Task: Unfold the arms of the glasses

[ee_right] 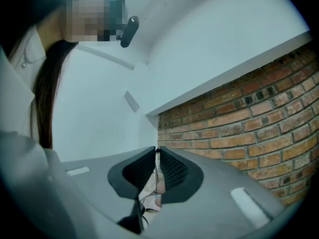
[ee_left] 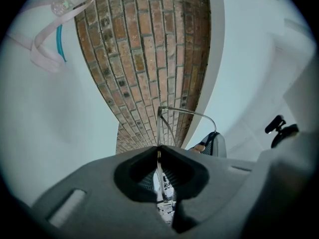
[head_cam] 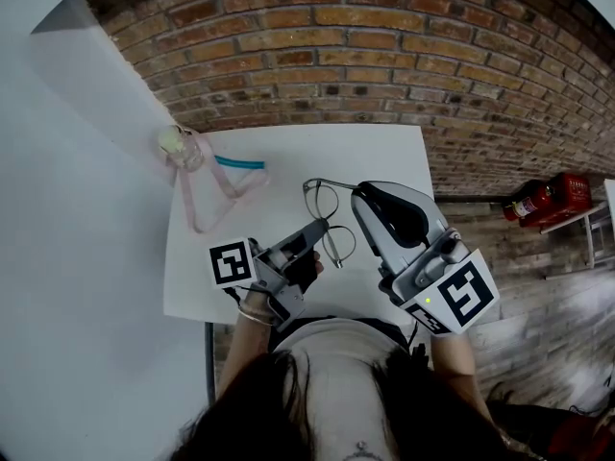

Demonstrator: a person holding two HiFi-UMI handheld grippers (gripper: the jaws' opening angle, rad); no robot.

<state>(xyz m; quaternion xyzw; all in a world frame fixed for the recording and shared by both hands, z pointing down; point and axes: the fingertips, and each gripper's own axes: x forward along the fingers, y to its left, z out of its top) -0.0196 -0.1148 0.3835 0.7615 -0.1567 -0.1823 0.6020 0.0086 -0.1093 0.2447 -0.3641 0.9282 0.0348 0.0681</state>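
Glasses [head_cam: 323,202] are up in the air between our 2 grippers, over the front edge of the white table [head_cam: 384,152], nearer its right corner.

Our left gripper [head_cam: 320,227] has its jaws shut tight on the thin wire frame. In the left gripper view [ee_left: 159,151] we see the wire pinched right between the 2 dark pads. Our right gripper [head_cam: 357,192] is closed too. In the right gripper view [ee_right: 156,151] a thin bit sits squeezed between its jaws, and we think it is the end of 1 arm.

The 2 round lenses line up from the far side to the near side, so the frame's long way points away from us. 1 arm [ee_left: 184,112] goes off from the far end of the frame toward the right, straight to the right gripper. It looks about square to the frame, so we think this arm is swung out.

We can't make out the 2nd arm. If it is folded, its hinge would be at the near end of the frame, close to both grippers.

A pink strap [head_cam: 197,195] and a teal stick [head_cam: 239,162] lie by the far left corner, well apart from the glasses.
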